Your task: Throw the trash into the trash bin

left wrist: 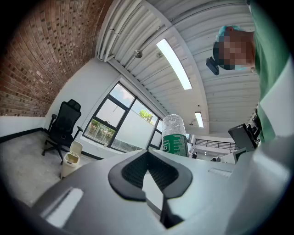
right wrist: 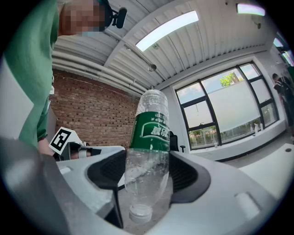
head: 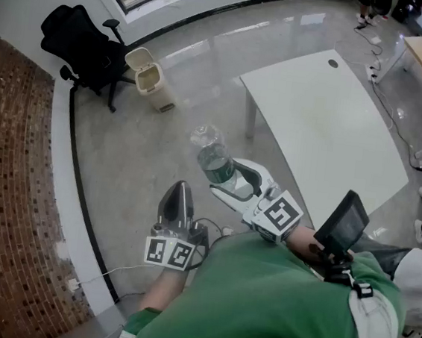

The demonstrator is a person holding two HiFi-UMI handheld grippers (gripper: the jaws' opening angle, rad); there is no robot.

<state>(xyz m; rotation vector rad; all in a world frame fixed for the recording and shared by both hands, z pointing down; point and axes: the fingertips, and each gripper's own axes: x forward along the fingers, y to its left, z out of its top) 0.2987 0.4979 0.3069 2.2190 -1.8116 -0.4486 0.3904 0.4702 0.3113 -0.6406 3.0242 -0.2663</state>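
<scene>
Right tongs point(head: 232, 180) are gripping the clear plastic bottle point(head: 212, 156) with the green label. Pads are pressing on both its sides, and its cap end is pointing back toward the hand. The bottle is sticking out in the air above the floor. Left tongs point(head: 178, 193) are clenched on nothing, hovering just beside the right. The beige trash bin point(head: 151, 82), lid up, is standing well apart on the floor, next to a black office chair point(head: 82, 42). A white surface point(head: 328, 124) is sitting off to the right.
</scene>
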